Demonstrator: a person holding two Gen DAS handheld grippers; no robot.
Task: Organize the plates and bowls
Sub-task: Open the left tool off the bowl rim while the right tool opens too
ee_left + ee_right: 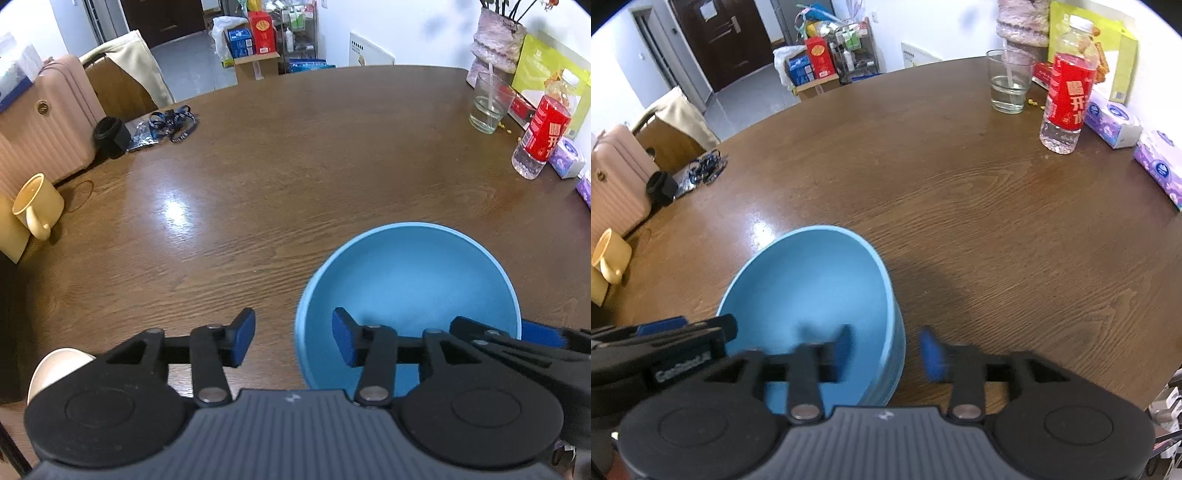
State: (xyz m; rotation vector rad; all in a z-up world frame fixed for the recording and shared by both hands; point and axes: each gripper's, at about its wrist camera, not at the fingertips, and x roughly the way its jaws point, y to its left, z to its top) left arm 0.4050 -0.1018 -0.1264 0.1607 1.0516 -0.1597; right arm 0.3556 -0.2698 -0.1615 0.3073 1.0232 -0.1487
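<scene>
Left tool (293,338), lower centre: jaws apart, astride the near-left rim of a blue bowl (410,291). Right tool (532,332) at the bowl's right rim. Brown counter (277,166); yellow mug (35,205) left; red-labelled bottle (541,129) and glass (489,103) upper right.

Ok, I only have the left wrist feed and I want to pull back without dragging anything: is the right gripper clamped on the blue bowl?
Observer: No. In the right wrist view the right gripper stands open astride the blue bowl's rim, one pad inside and one outside.
Operator: Does the outside pad touch the wall?
Observer: A gap shows between that finger and the wall, though the pads are blurred.
Operator: Anything lying close on that side?
Observer: The table to the bowl's right shows only wood as far as the tissue packs at its edge.
</scene>
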